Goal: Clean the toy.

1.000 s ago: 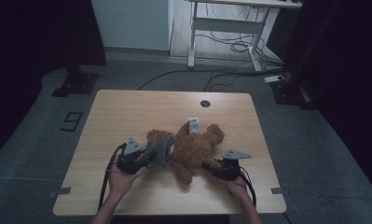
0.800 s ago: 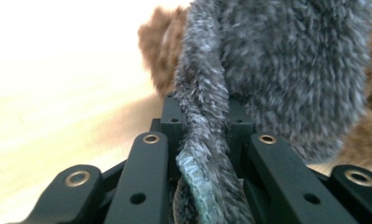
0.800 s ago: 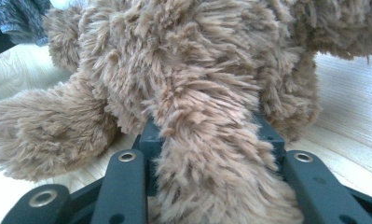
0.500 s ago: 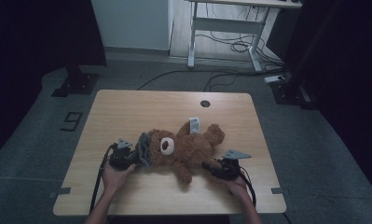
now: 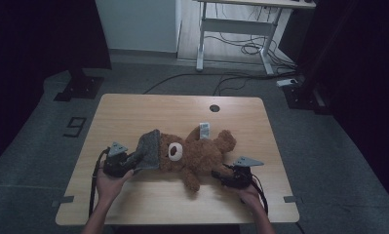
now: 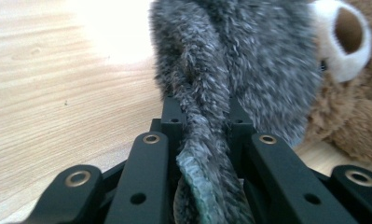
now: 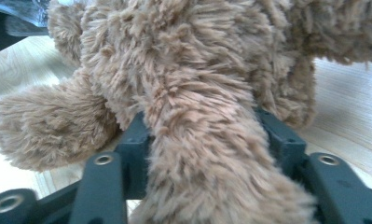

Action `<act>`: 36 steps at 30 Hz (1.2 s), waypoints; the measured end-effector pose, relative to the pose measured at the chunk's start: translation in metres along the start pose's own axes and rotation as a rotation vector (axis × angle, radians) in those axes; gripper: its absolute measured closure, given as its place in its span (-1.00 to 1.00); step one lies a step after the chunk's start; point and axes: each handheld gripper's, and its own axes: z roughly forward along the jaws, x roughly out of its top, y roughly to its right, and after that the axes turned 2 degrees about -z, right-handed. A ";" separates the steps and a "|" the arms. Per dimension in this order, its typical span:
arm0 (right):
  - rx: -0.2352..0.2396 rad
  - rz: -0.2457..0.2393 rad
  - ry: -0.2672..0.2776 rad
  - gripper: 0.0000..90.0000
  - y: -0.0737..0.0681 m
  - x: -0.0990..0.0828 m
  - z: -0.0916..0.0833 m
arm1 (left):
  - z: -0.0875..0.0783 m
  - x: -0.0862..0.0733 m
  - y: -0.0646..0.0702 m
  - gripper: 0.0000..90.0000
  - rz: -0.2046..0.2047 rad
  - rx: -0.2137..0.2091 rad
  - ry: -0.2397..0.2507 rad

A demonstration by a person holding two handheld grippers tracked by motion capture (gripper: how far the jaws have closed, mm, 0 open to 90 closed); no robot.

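Note:
A brown teddy bear [image 5: 202, 156] lies on its back on the wooden table [image 5: 133, 109], head to the left. My left gripper [image 5: 133, 163] is shut on a grey fuzzy cloth [image 5: 149, 148] that stretches from the jaws to the bear's head. The left gripper view shows this cloth [image 6: 249, 60] pinched between the fingertips of the left gripper [image 6: 202, 109], with the bear's white muzzle [image 6: 344, 37] beyond. My right gripper [image 5: 220, 176] is at the bear's lower limb. Its jaws [image 7: 202, 126] have just been opening, and the furry limb [image 7: 197, 158] lies loosely between them.
A white tag [image 5: 204, 130] sticks up from the bear's far side. A round cable hole [image 5: 214, 108] sits near the table's far edge. Beyond the table stand a desk frame [image 5: 231, 24] and floor cables [image 5: 241, 48].
My left gripper has moved left with the grey cloth, drawing it off the bear's head, so the face is uncovered. The right hand stays in place.

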 end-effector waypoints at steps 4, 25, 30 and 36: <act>-0.006 0.011 0.026 -0.16 0.002 0.001 -0.005 | -0.009 -0.001 0.001 0.66 -0.001 -0.013 0.022; -0.027 0.030 0.085 -0.23 0.008 0.002 -0.021 | -0.060 -0.032 -0.013 0.65 0.002 0.052 0.038; -0.013 0.030 0.084 -0.23 0.009 0.002 -0.023 | -0.069 -0.047 -0.026 0.64 -0.011 0.087 0.006; -0.009 0.038 0.098 -0.23 0.011 0.002 -0.026 | -0.071 -0.062 -0.043 0.62 -0.036 0.127 -0.043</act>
